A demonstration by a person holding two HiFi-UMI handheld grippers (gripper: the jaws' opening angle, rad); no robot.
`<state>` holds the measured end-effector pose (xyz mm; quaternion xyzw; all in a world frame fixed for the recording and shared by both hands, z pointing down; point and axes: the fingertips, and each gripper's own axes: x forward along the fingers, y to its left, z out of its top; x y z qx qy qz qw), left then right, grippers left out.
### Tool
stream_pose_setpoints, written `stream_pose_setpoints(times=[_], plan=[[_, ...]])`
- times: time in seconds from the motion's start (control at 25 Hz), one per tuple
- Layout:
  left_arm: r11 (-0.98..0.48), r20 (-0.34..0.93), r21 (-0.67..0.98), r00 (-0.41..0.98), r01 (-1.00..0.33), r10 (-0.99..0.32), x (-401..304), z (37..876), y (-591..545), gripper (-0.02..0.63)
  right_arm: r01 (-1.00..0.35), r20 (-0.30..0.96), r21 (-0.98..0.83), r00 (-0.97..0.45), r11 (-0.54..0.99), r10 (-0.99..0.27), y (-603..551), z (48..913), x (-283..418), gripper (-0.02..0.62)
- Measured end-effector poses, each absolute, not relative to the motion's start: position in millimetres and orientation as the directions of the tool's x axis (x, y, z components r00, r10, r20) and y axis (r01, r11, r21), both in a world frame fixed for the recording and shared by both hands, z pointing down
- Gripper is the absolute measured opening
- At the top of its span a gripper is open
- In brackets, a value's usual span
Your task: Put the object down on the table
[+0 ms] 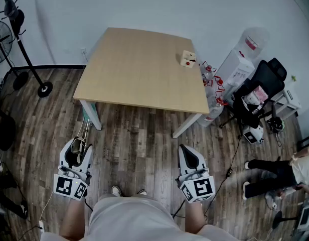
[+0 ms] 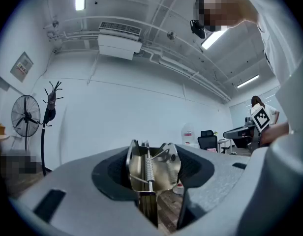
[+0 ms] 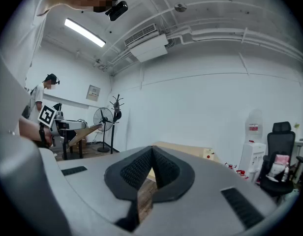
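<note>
Nothing set down yet. Left gripper (image 1: 77, 153) hangs low over the dark plank floor (image 1: 139, 139), well apart from the pale wooden tabletop (image 1: 137, 69). Its fingers (image 2: 110, 174) stand wide, clamped on the brass-coloured metal tool with a coil spring (image 2: 152, 167). Right gripper (image 1: 190, 160): fingers (image 3: 136, 169) pressed together, empty. Left to do, as I judge it: approach, lower, release.

The light wooden tabletop (image 1: 139, 69) is standing on the plank floor (image 1: 139, 134), well ahead of the left claw (image 1: 76, 148) and the right claw (image 1: 189, 155). A small cream box (image 1: 188, 58) is sitting on it, far beyond the right claw, near its far right edge.
</note>
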<state>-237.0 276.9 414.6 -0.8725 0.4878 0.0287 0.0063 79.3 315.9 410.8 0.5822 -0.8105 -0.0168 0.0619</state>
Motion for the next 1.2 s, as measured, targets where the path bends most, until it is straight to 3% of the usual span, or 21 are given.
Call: stream_pose_setpoints(times=[0.48, 0.88, 1.2], plan=[[-0.518, -0.05, 0.021, 0.517, -0.855, -0.855, -215.6, 416.4, 282.2, 0.233, -0.929, 0.045, 0.023, -0.369, 0.37, -0.928, 320.7, 411.7, 91.2, -0.002], [-0.516, -0.023, 0.016, 0.515, -0.857, -0.857, -193.6, 431.4, 300.8, 0.233, -0.921, 0.081, -0.051, -0.388, 0.385, -0.918, 338.4, 449.6, 111.2, -0.002], [-0.571, -0.008, 0.045, 0.571, -0.82, -0.821, -160.6, 447.3, 246.4, 0.233, -0.914, 0.128, -0.077, -0.406, 0.399, -0.905, 303.4, 467.0, 119.9, -0.002]])
